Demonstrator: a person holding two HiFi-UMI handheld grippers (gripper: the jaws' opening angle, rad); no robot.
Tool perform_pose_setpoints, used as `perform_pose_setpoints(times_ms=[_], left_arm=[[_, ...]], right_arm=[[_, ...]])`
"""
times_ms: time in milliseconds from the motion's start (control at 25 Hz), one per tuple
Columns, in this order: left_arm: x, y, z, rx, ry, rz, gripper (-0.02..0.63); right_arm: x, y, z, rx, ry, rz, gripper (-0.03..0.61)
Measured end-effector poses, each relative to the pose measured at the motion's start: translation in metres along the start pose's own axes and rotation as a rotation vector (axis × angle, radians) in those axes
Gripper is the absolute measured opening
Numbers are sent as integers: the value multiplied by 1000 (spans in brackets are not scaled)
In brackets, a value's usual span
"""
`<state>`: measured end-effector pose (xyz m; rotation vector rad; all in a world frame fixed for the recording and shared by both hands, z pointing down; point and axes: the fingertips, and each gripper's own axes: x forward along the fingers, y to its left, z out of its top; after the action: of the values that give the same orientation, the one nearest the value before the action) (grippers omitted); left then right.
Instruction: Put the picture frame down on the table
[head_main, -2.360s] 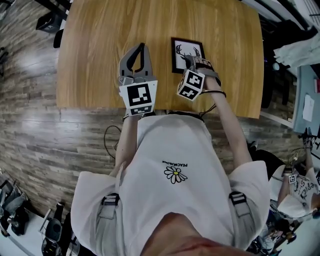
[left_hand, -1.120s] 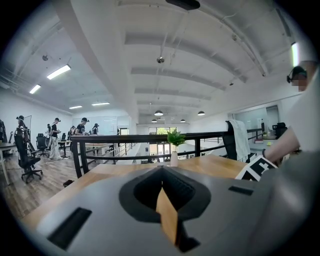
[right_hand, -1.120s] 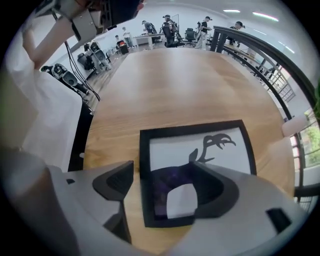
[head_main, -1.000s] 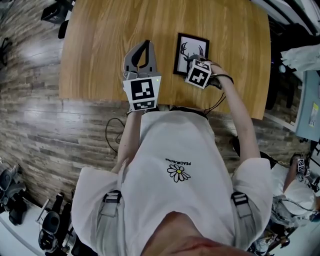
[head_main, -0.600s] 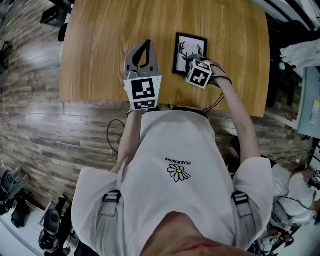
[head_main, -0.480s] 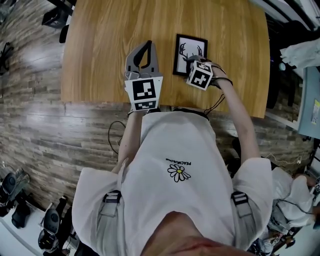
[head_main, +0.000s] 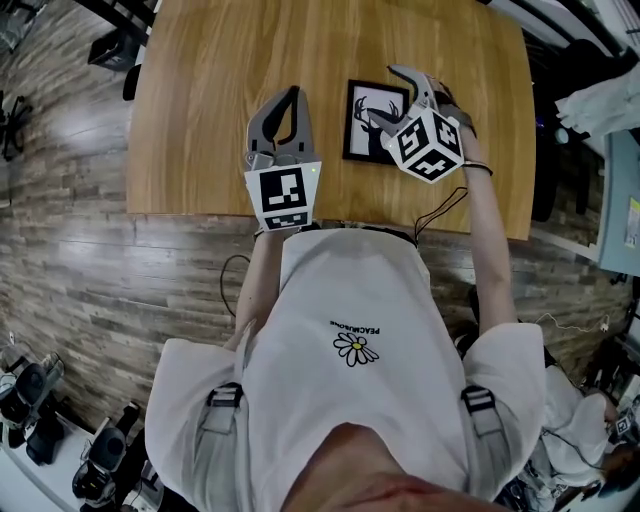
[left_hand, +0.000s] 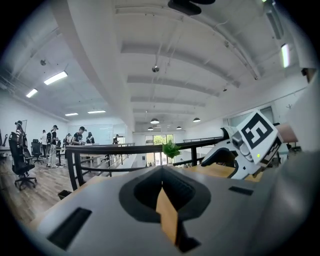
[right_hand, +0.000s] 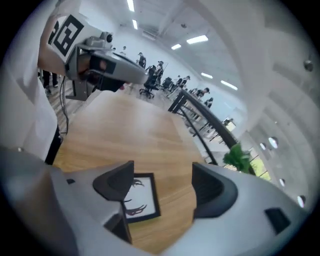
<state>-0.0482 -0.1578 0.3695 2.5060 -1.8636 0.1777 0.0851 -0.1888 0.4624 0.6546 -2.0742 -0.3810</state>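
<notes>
Picture frame (head_main: 375, 122) lay flat on the table (head_main: 220, 100), face up, nothing gripping it, so placement looked done. Right gripper (head_main: 385, 95) hung over it, jaws apart and empty. Left gripper (head_main: 290, 95) sat idle beside it, jaws together.

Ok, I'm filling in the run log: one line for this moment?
picture frame: flat on table | right gripper: jaws open, over frame | left gripper: jaws shut, empty

Left claw (head_main: 289, 95) has jaws together; right claw (head_main: 388, 94) has jaws wide apart
</notes>
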Motion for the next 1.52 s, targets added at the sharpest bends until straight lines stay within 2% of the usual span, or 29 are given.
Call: perform_pose_setpoints(times_ms=[160,200,240,280,360,480,720,880,1160,1520], left_arm=[[-4,-2,35,12,-96,8,17],[-5,-2,45,12,-119,8,17],[-6,-3,54,10,-146,8,17],[-8,-3,64,6,-174,10,17],[-15,-4,82,-13,-228,19,17],[-24,-8,104,-27,-276,19,17],[-31,-24,127,-8,-326,-15,17],[-28,-34,124,-9,-314,-48,17],[-25,-31,116,28,-285,-35,17],[-23,-32,113,17,-281,-35,17]], right_arm=[[-47,-42,39,85,-171,-202,365],[-61,-52,47,120,-219,-262,317],[-76,-61,56,160,-279,-324,194],[-91,-69,66,209,-350,-371,106],[-121,-76,85,333,-505,-404,104],[-162,-81,98,503,-677,-447,26],[-205,-82,80,720,-831,-587,11],[-217,-70,67,742,-813,-683,11],[-205,-54,45,740,-699,-701,9],[-200,-52,39,694,-647,-710,9]])
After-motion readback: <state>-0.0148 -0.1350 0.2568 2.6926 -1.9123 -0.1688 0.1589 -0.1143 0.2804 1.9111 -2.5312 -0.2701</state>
